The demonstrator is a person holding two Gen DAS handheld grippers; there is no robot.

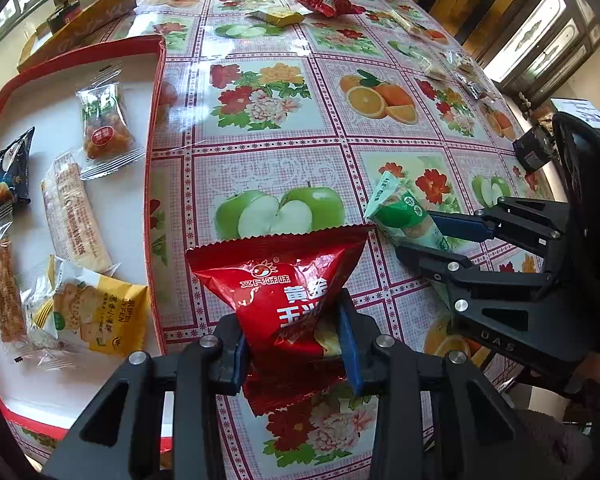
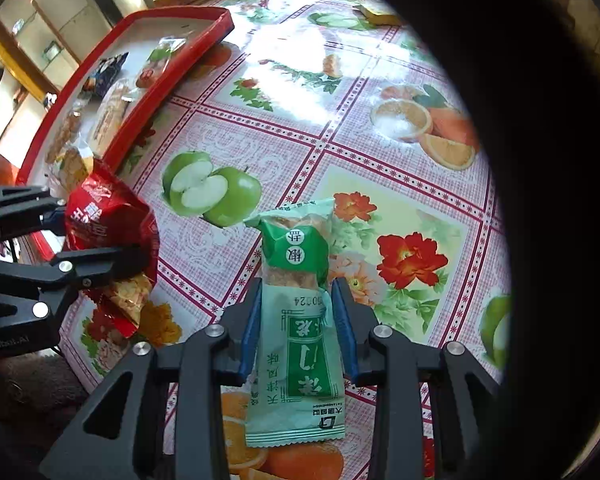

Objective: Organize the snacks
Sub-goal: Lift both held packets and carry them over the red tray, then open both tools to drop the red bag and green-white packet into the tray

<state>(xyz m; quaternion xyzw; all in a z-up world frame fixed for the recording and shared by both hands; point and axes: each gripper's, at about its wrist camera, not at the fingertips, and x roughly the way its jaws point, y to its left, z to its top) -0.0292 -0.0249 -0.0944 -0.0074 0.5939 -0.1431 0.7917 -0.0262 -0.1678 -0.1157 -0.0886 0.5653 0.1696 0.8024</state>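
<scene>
My left gripper [image 1: 294, 326] is shut on a red snack bag [image 1: 278, 276], held above the table just right of the red tray [image 1: 158, 120]. Seen from the right wrist, that red snack bag [image 2: 108, 216] sits in the left gripper [image 2: 112, 236] at the left edge. My right gripper [image 2: 296, 312] is shut on a green snack packet [image 2: 296, 340], which hangs over the flowered tablecloth. From the left wrist the same green snack packet [image 1: 404, 216] shows in the right gripper [image 1: 416, 232] at right. The tray holds several wrapped snacks, among them a yellow cracker pack [image 1: 100, 312].
More snacks lie at the far side of the table: a red bag [image 1: 326, 4], a yellow pack [image 1: 278, 16] and clear-wrapped packets [image 1: 460, 68]. A yellow box [image 1: 80, 20] stands behind the tray. A dark blur [image 2: 540, 200] covers the right of the right wrist view.
</scene>
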